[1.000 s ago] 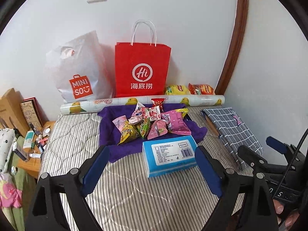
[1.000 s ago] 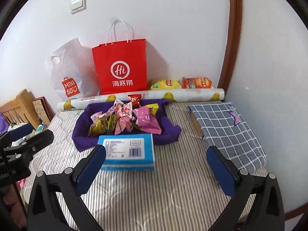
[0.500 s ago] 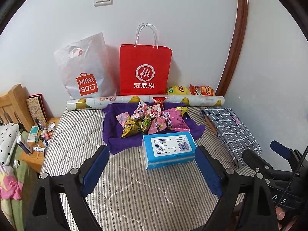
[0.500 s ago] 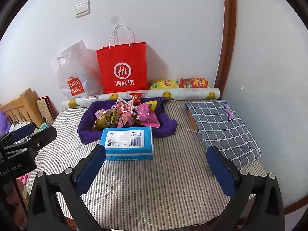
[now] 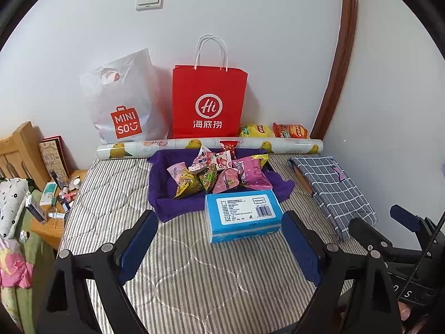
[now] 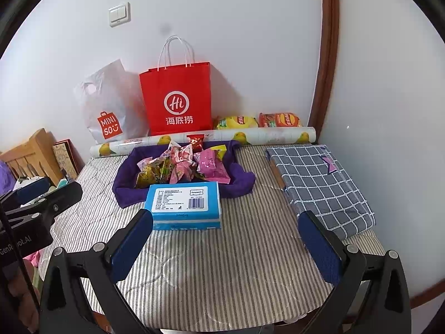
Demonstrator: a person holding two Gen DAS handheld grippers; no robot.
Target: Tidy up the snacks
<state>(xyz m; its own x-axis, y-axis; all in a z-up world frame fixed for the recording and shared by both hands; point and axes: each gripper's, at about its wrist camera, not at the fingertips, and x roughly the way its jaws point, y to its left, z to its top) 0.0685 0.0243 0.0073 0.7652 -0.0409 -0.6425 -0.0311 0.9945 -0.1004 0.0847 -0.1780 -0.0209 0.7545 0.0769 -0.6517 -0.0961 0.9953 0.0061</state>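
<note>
Both spread claws, left claw (image 5: pixel 219 239) and right claw (image 6: pixel 225 239), backed away from MINISO bag (image 5: pixel 122 103).

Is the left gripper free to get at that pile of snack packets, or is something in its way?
Probably not straight on: the blue tissue box lies between the open left gripper and the snack packets; going over it looks possible.

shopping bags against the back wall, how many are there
2. The white plastic bag leans on the wall at left; the red paper bag stands upright right beside it, behind the printed roll. None seems hidden behind them.
</note>
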